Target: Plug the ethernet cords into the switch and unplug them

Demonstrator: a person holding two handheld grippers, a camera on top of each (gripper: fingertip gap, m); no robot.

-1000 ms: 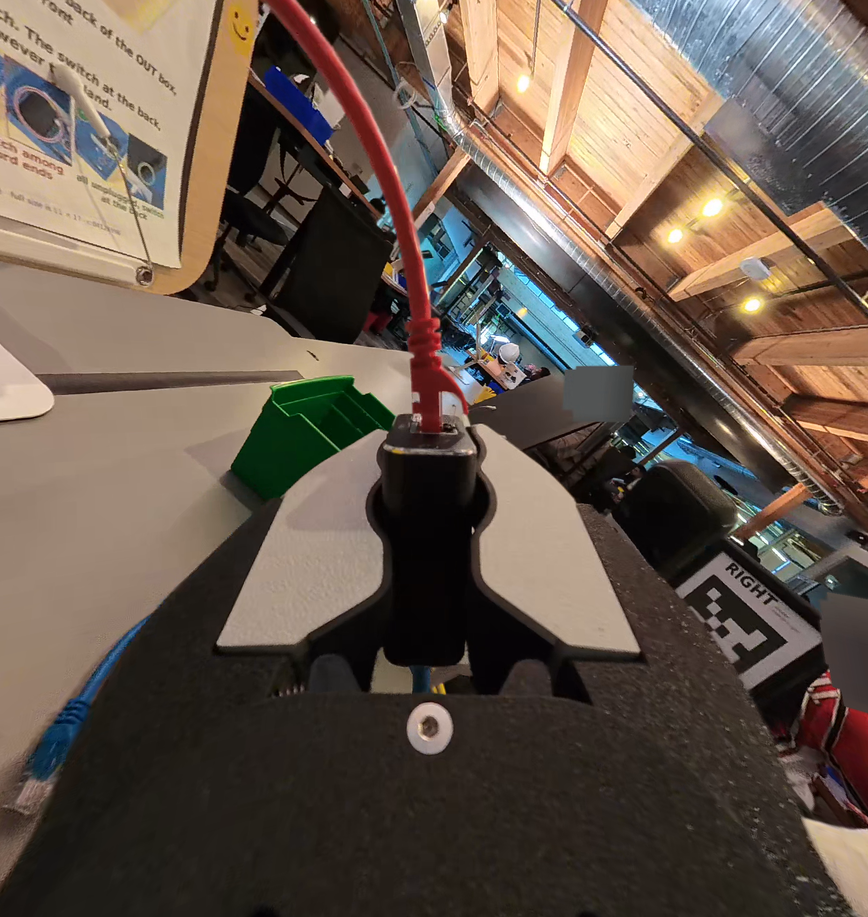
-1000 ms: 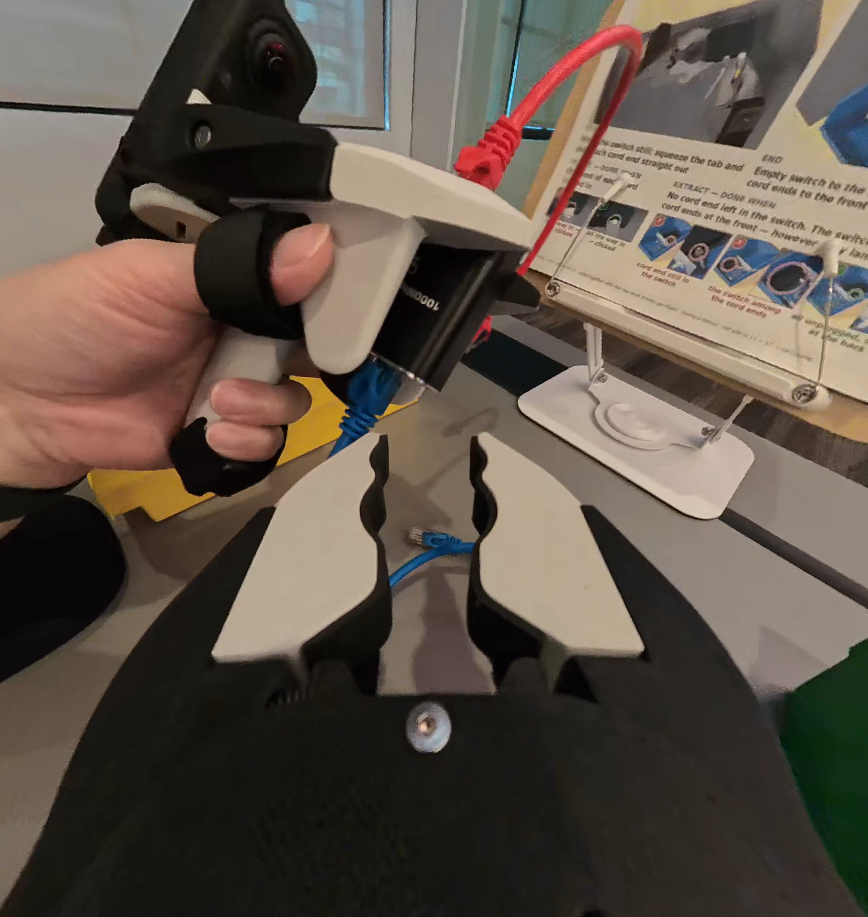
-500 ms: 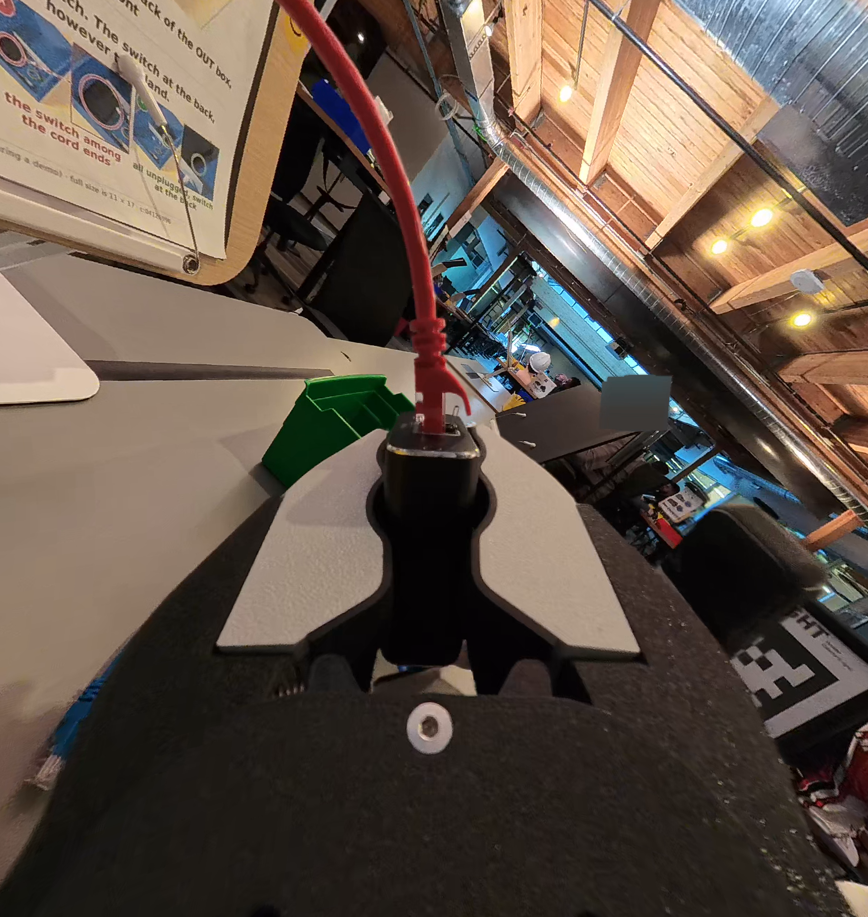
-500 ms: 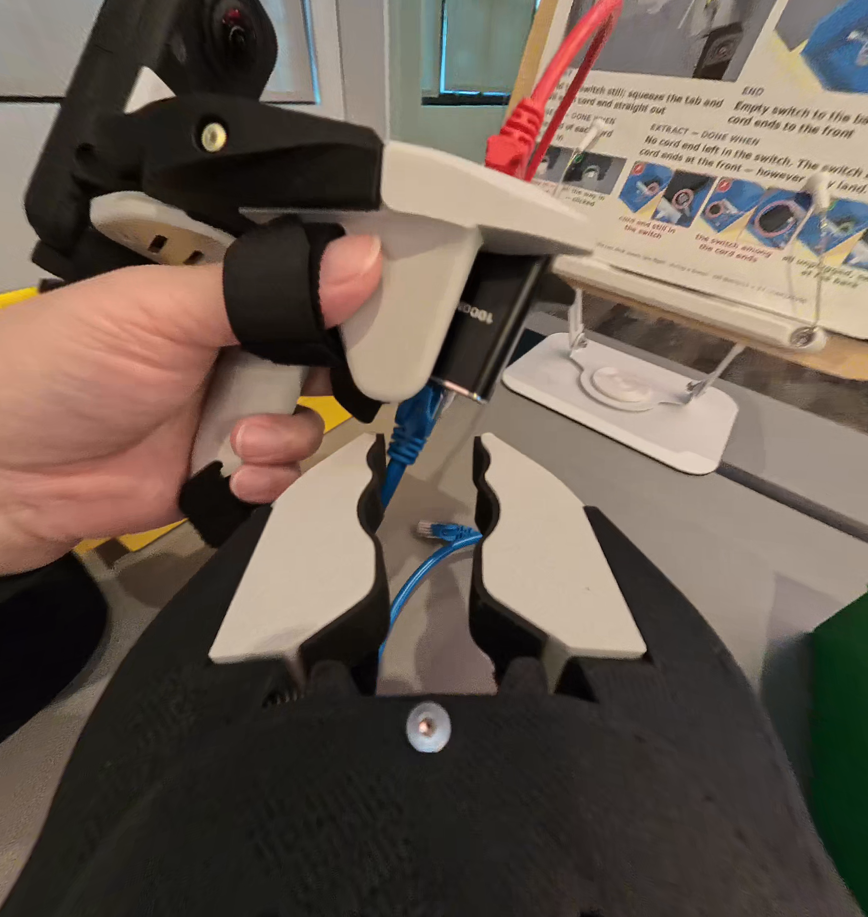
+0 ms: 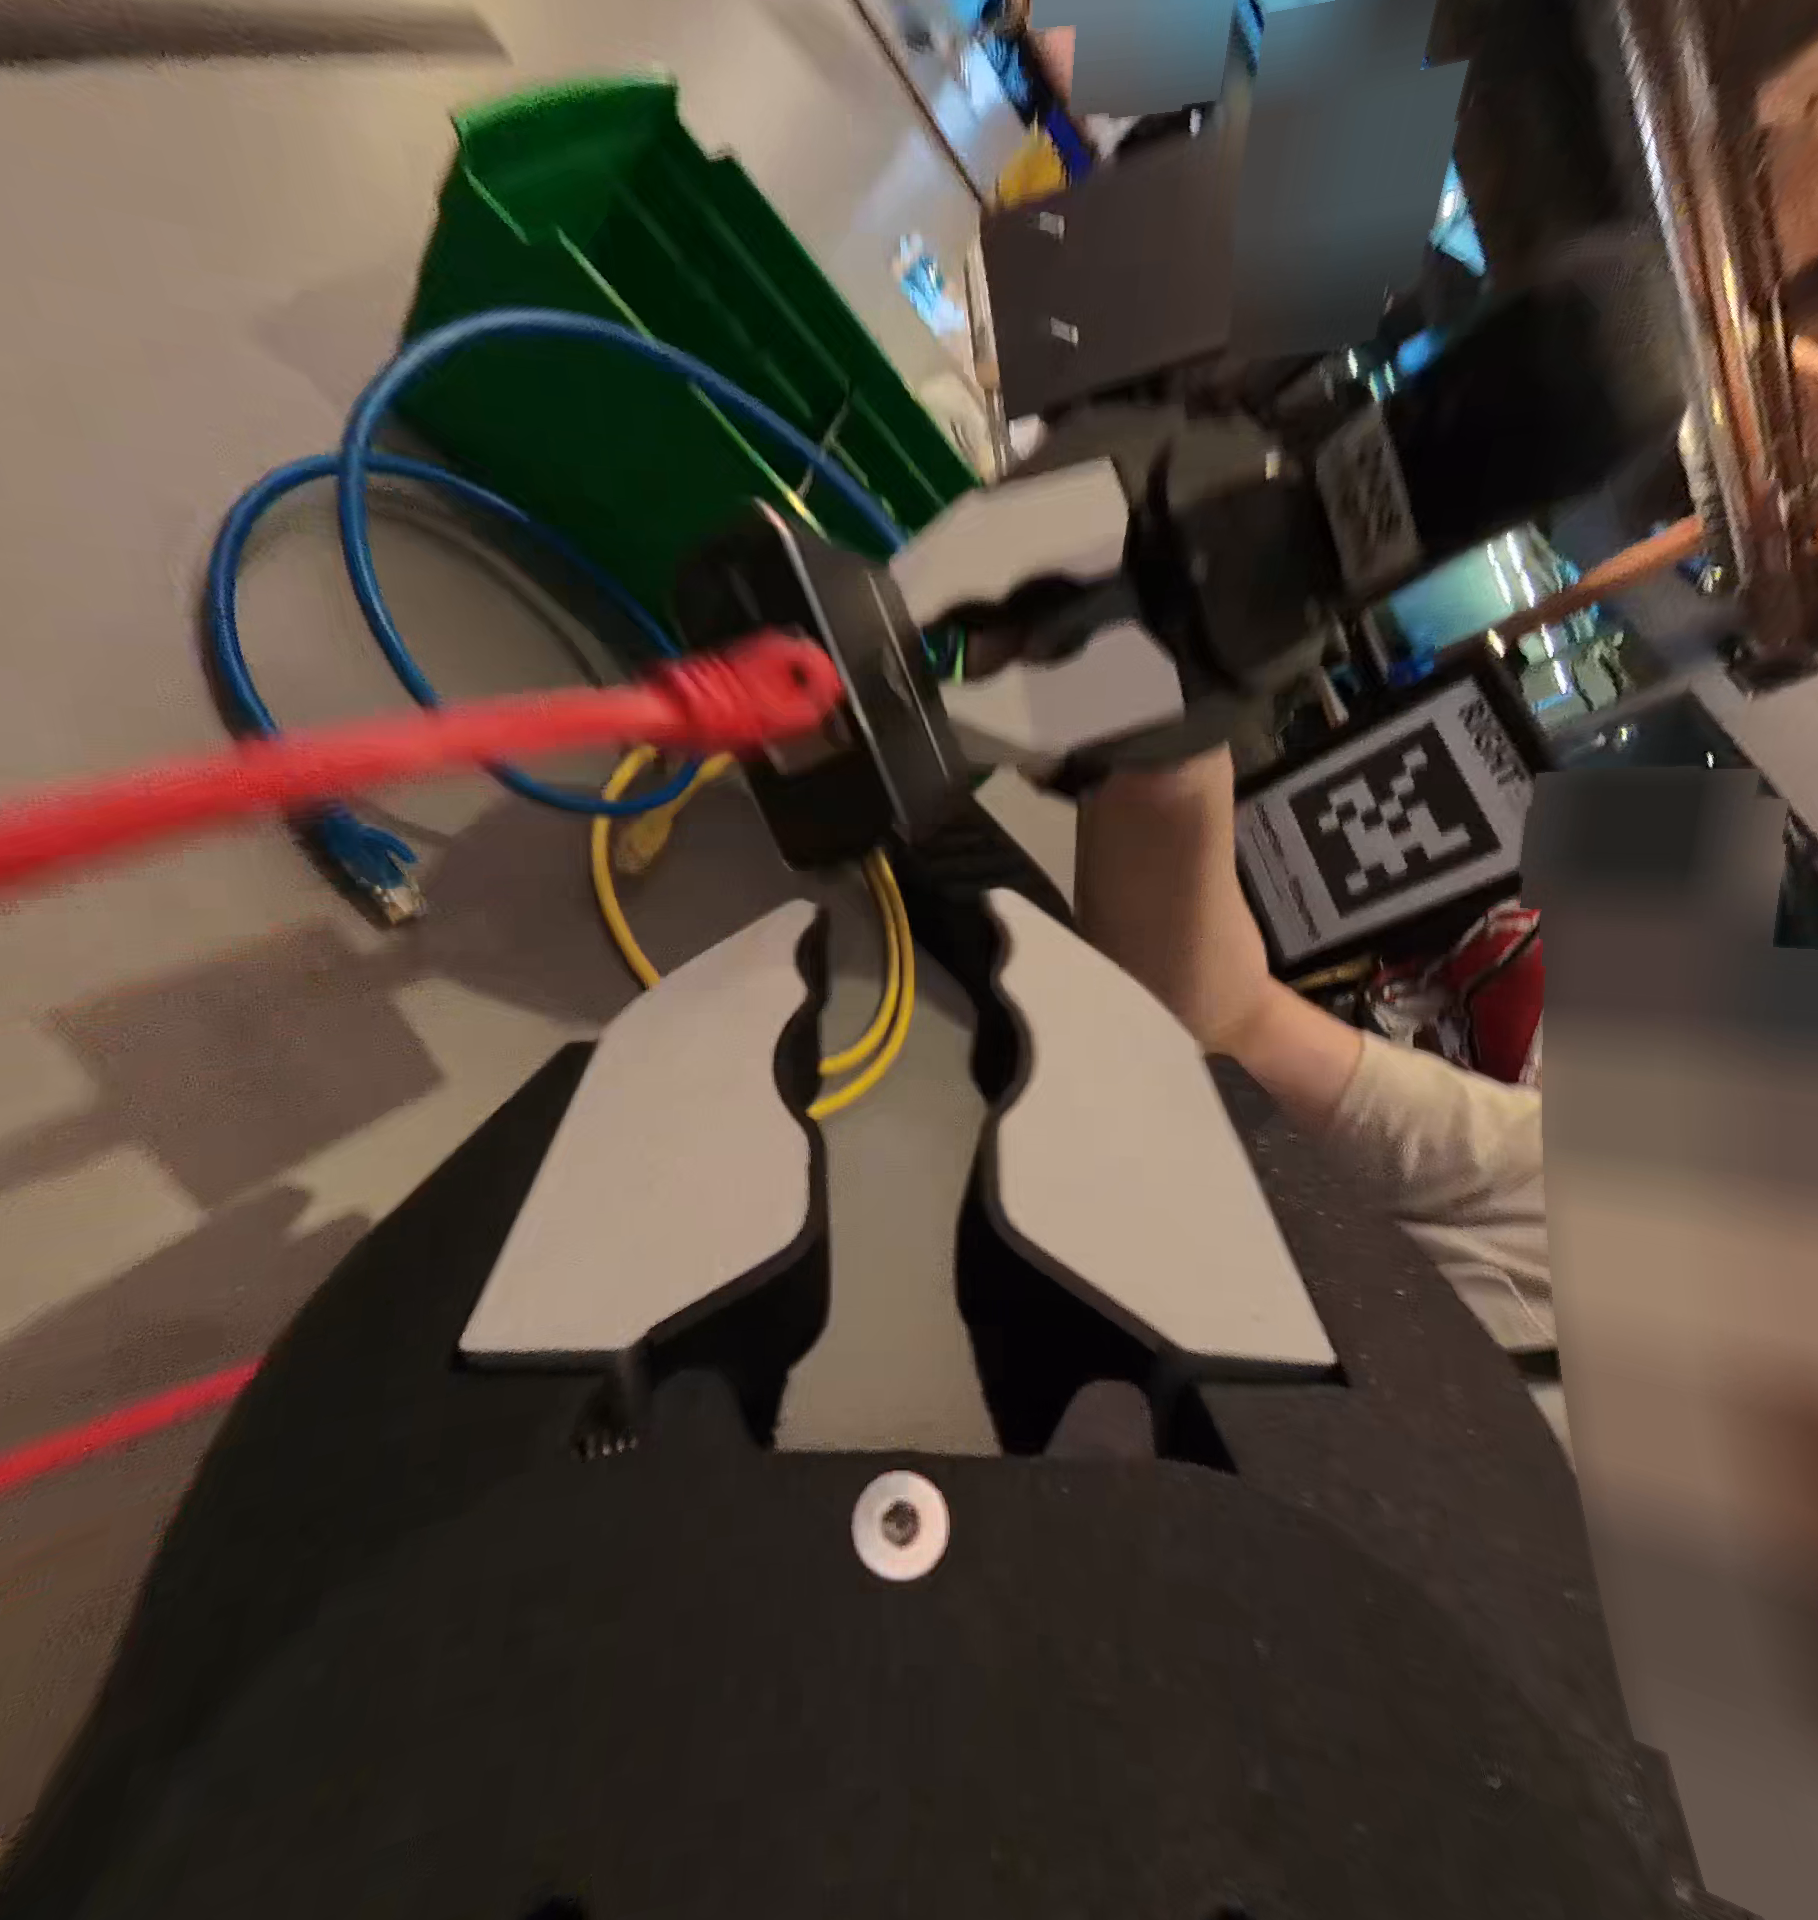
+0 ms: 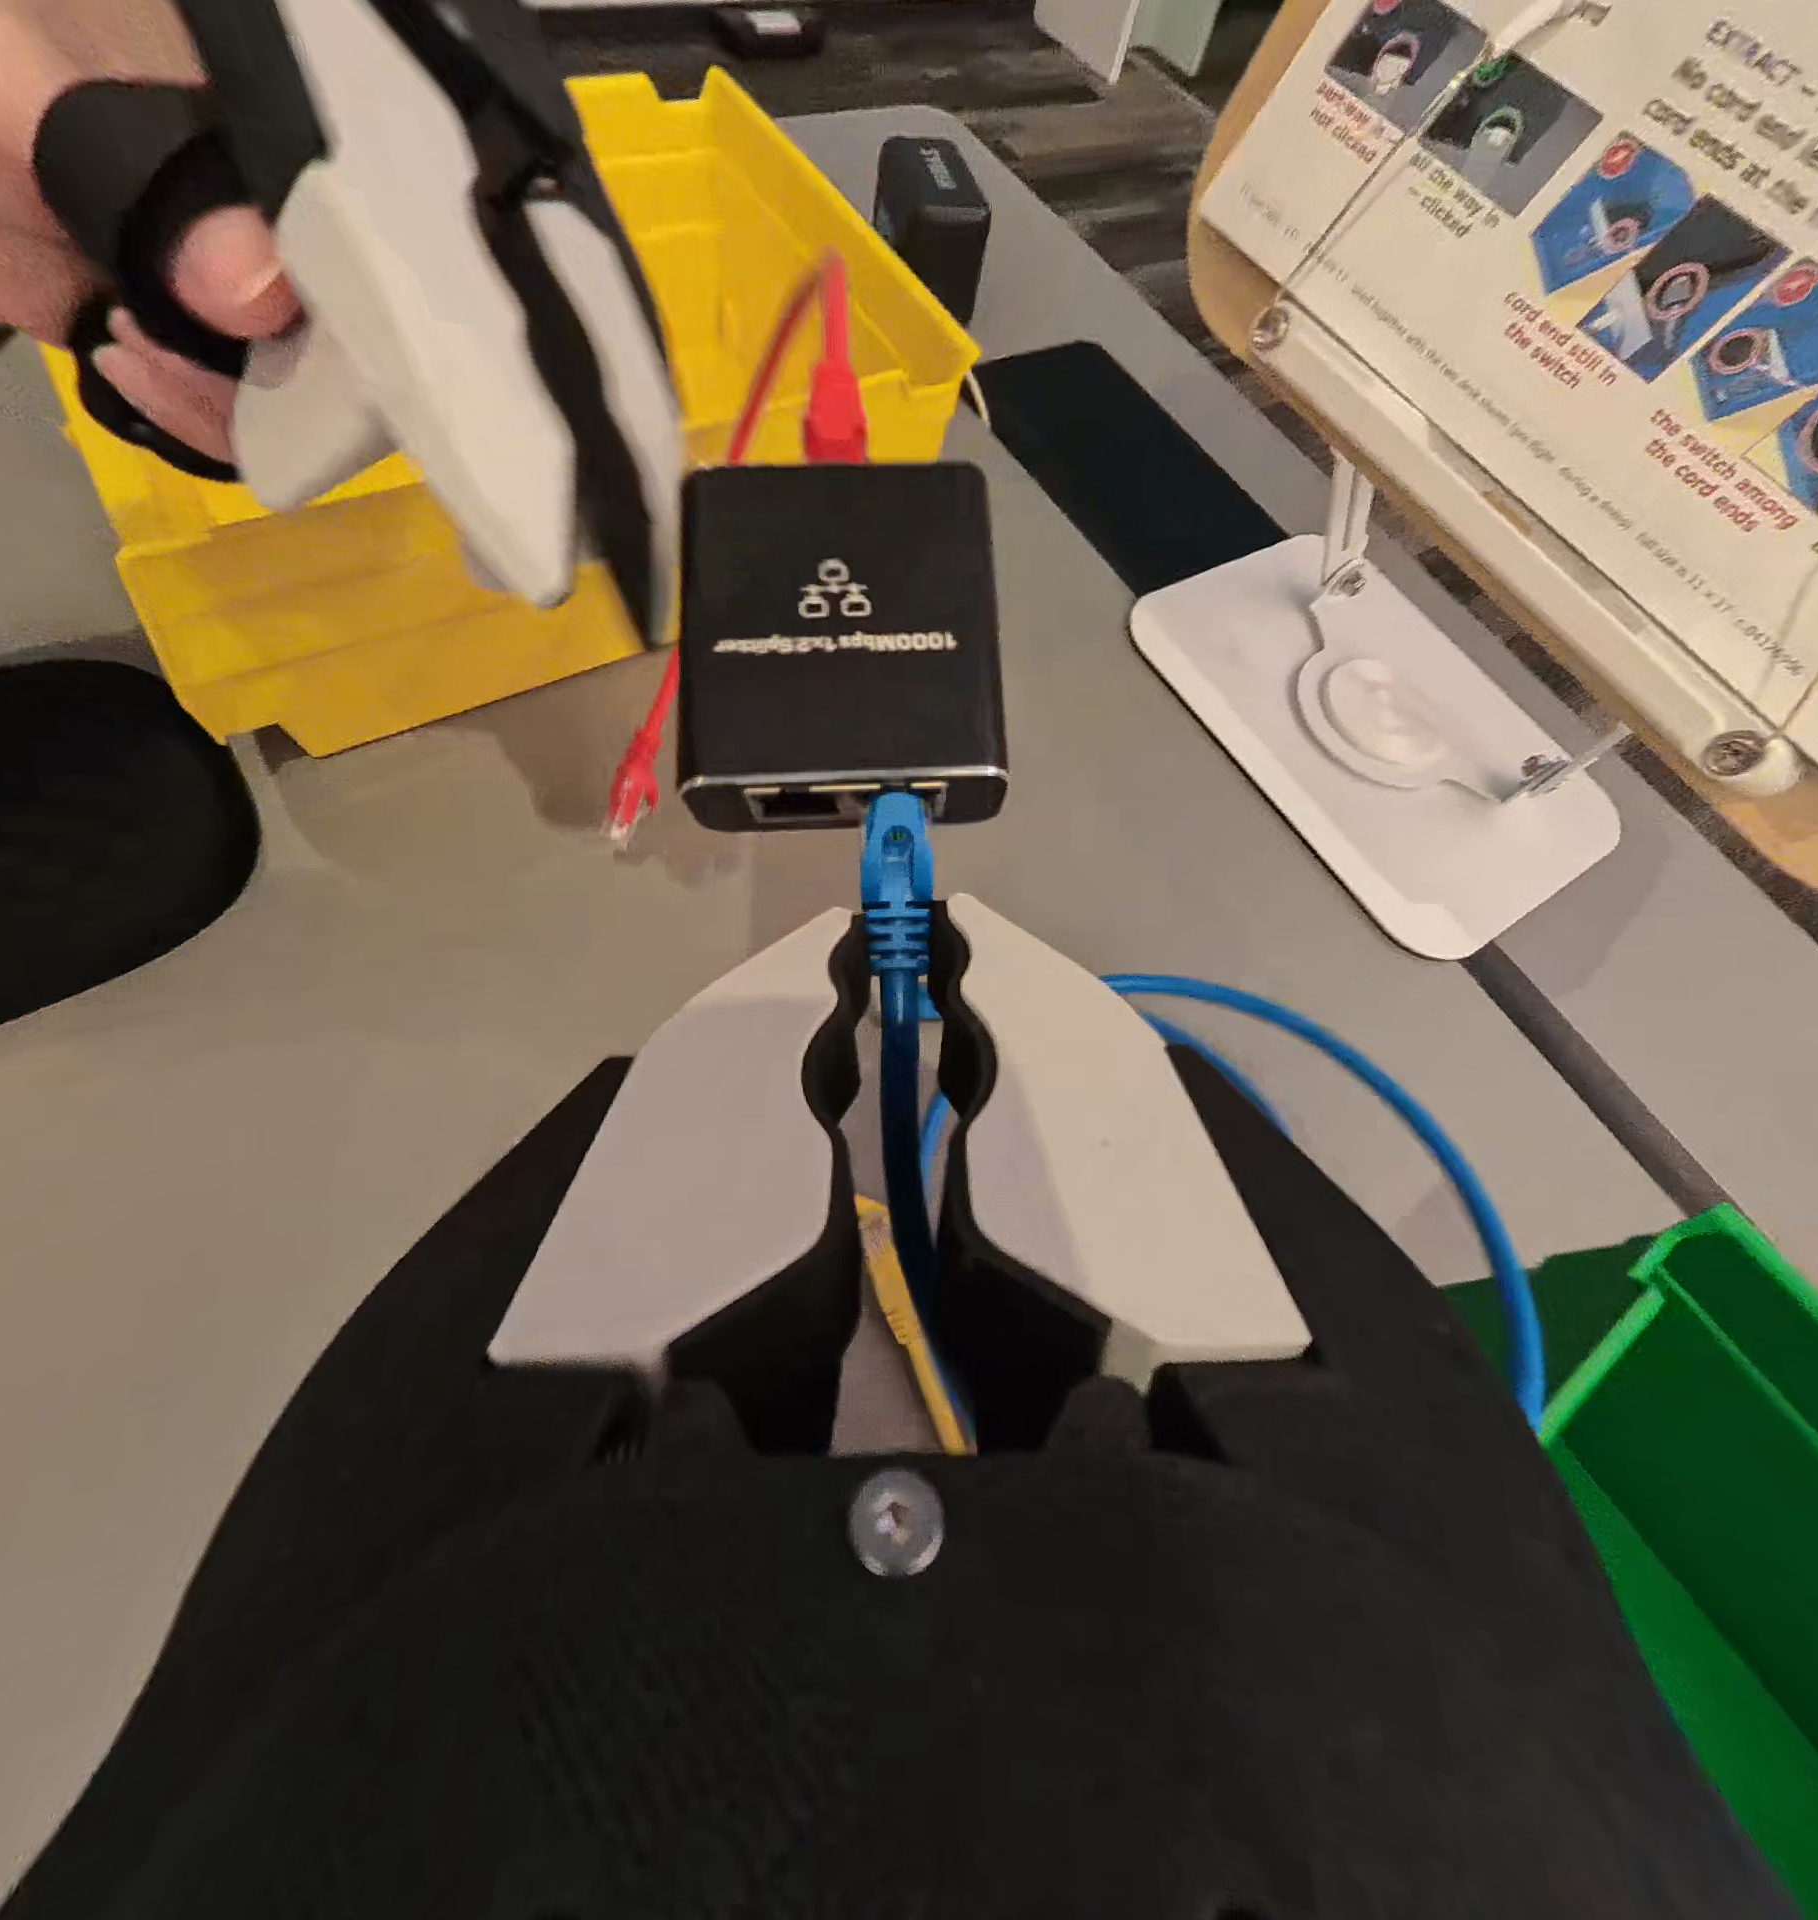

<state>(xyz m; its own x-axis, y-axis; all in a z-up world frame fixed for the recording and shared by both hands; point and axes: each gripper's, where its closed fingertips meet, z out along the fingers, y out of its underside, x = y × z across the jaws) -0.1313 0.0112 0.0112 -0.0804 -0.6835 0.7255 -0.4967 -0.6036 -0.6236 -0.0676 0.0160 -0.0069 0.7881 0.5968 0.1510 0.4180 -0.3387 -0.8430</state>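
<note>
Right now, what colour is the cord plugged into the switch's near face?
Blue, clearest in the right wrist view.

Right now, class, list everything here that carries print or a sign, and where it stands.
Black switch: white lettering and a network symbol on its top; wording not copied.
Poster on the white stand: printed captions, not copied.
Checkered marker tag: edge lettering blurred.

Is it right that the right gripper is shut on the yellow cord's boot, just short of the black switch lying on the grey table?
Not quite: the cord is blue, not yellow. In the right wrist view the right gripper is shut on the blue cord at its boot, just short of the black switch lying on the grey table.
</note>
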